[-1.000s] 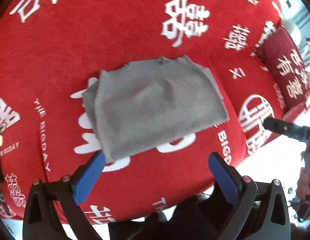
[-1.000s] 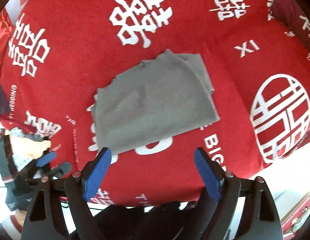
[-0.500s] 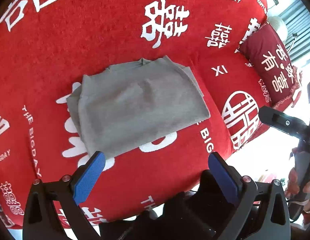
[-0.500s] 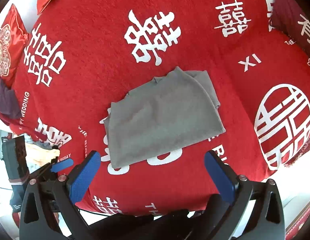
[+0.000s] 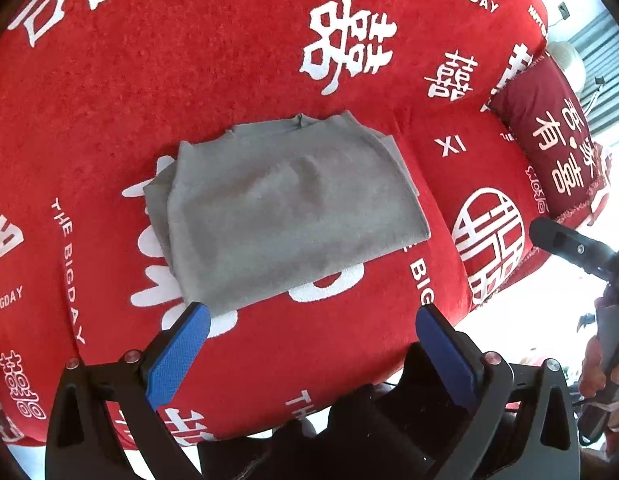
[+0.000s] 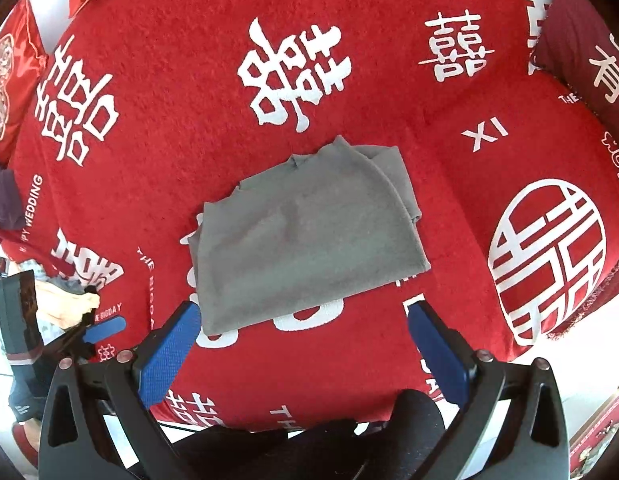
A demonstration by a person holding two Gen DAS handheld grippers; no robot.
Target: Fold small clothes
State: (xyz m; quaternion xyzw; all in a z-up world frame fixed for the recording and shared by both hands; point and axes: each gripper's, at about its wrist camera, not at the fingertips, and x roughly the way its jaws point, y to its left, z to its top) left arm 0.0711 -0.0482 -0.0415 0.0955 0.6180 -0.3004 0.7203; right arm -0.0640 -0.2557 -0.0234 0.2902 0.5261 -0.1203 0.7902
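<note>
A grey garment lies folded into a rough rectangle on a red blanket printed with white characters. Its layered edges show at the left and the upper right. My left gripper hovers open just above the garment's near edge, its left blue pad close to the near-left corner. My right gripper also stands wide open over the near edge, with nothing between its pads. Neither gripper touches the cloth.
A dark red cushion with white characters rests at the right end of the blanket. A shiny red cushion sits at the far left. The blanket's front edge drops to a pale floor. A hand shows at the right.
My right gripper's jaws have spread wider and it has drawn back a little from the garment. The garment lies as it did.
</note>
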